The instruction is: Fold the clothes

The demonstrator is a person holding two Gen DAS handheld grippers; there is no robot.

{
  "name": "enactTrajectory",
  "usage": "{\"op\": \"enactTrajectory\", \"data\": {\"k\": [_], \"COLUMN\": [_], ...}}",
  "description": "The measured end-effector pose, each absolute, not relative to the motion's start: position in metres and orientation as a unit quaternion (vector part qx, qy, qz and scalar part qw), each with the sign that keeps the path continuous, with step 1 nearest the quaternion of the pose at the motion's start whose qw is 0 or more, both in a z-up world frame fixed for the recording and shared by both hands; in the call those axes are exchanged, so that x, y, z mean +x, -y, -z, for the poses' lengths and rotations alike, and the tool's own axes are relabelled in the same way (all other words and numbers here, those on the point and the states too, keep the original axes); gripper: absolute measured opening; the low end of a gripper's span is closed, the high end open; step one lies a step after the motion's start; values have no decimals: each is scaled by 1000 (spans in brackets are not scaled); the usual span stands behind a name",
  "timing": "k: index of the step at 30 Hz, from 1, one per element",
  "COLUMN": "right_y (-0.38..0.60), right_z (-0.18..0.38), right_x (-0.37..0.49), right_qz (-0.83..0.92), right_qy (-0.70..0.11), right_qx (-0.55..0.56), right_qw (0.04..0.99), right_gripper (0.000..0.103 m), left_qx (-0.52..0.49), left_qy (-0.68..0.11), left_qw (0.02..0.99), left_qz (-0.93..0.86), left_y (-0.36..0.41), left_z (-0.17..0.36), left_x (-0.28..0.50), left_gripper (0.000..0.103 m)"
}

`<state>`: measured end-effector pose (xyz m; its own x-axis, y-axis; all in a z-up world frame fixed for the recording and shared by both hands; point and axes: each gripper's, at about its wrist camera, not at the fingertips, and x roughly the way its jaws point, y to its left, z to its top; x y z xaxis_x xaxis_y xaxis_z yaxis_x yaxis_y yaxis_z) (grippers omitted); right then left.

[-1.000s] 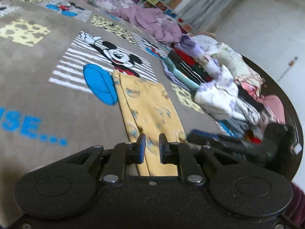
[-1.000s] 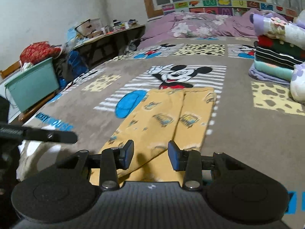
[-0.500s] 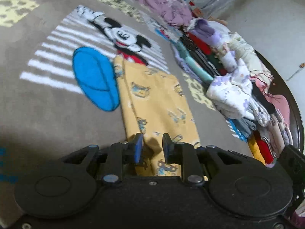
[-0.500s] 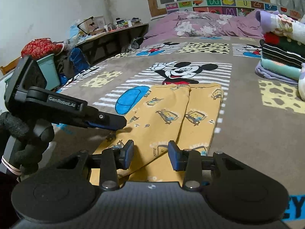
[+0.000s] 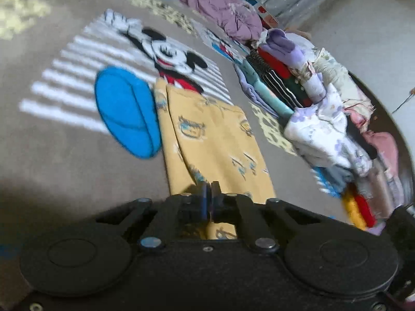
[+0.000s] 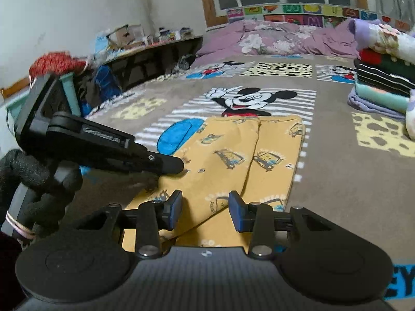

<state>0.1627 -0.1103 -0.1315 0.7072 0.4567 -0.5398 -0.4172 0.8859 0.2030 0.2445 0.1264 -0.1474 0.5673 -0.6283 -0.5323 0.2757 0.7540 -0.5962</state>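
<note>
Now left tongs (image 5: 208,198) pinch yellow pants (image 5: 215,140) — right tongs (image 6: 205,213) gape.

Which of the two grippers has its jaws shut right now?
The left gripper: its blue pads meet at the near edge of the yellow pants. The right gripper stands open over the pants, pads clearly apart.
</note>
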Motion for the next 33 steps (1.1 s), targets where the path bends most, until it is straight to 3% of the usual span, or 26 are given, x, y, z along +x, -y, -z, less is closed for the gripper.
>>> {"op": "enactTrajectory", "data": {"k": [3, 19, 25, 33], "right_y": [108, 94, 91, 68], "right_z": [131, 129, 117, 123], "right_x": [163, 159, 155, 165], "right_qz": [-237, -213, -229, -264], "right_qy": [-300, -322, -289, -300], "right_qx": [24, -62, -57, -74], "right_qw": [924, 920, 928, 914], "right_gripper": [41, 41, 41, 41], "left_qx": [-228, -186, -221, -188], "left_qy": [-357, -379, -353, -365], "left_qw": [867, 874, 879, 878], "left_qz": [261, 240, 234, 245], "left_y": [-132, -130, -145, -135], "left_z": [139, 144, 128, 129], "left_x": [241, 241, 260, 323], "left_gripper": [0, 0, 1, 2]}}
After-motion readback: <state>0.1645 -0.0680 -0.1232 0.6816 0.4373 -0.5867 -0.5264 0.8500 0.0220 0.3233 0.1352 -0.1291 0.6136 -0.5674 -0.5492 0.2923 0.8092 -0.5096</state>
